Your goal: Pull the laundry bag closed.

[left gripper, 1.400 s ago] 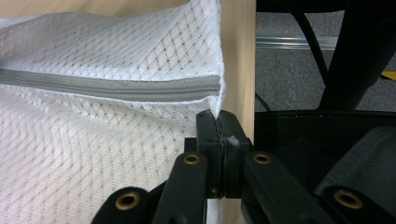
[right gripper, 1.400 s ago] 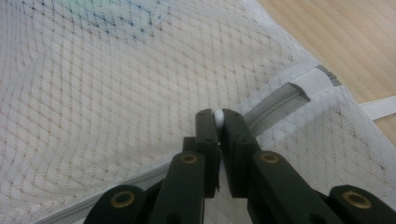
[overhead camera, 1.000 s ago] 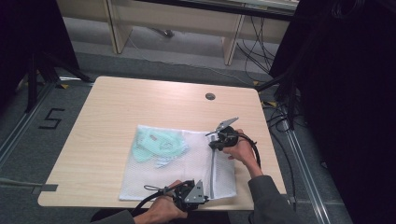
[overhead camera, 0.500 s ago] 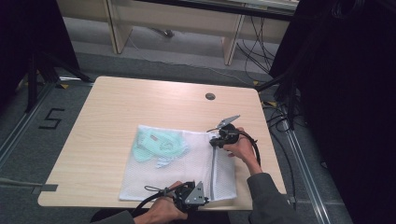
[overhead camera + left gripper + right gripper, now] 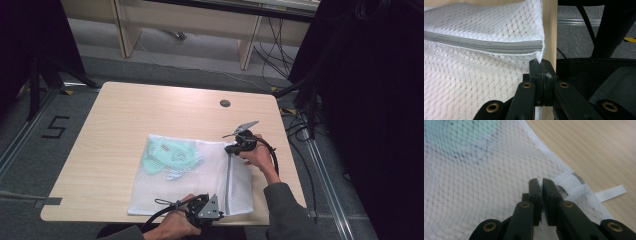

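Note:
A white mesh laundry bag [image 5: 200, 182] lies flat on the wooden table [image 5: 150, 110], with a pale green garment [image 5: 167, 155] inside it. A grey zipper [image 5: 228, 182] runs along the bag's right side. My left gripper [image 5: 224, 214] is at the near table edge, shut on the bag's corner just below the zipper's end [image 5: 534, 46]; its tips [image 5: 541, 66] pinch the mesh [image 5: 474, 82]. My right gripper [image 5: 231, 149] is at the zipper's far end, its tips [image 5: 540, 182] shut on the white mesh edge [image 5: 474, 182] beside a folded white tab [image 5: 569, 182].
A white ribbon loop [image 5: 611, 191] sticks out from the bag's far corner onto bare wood [image 5: 594, 150]. A round cable hole [image 5: 225, 103] sits near the table's far edge. Cables and dark stands crowd the floor at the right [image 5: 310, 125].

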Motion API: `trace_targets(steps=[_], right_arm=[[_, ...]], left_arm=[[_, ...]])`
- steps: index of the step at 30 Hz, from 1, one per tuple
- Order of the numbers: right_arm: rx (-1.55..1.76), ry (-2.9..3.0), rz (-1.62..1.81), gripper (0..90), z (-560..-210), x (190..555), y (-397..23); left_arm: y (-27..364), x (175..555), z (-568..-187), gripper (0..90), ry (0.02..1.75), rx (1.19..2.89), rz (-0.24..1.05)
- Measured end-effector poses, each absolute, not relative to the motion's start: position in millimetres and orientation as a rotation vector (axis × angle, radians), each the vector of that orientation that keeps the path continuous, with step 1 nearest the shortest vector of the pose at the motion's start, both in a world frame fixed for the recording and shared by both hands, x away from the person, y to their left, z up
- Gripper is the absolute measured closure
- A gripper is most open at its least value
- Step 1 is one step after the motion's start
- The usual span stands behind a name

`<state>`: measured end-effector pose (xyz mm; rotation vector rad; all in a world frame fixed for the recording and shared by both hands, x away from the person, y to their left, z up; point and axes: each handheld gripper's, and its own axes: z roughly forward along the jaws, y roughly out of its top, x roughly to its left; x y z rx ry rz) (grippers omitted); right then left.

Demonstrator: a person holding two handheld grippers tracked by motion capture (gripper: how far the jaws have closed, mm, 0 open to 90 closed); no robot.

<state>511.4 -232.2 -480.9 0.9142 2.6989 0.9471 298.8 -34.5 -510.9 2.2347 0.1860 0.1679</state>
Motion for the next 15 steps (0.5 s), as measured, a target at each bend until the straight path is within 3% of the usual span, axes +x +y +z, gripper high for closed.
trace_targets(steps=[15], right_arm=[[0.940, 2.669, 0.987, 86.3, -480, 523, -236]], left_arm=[[-33, 300, -509, 89.1, 0.190, 2.235, 0.154]])
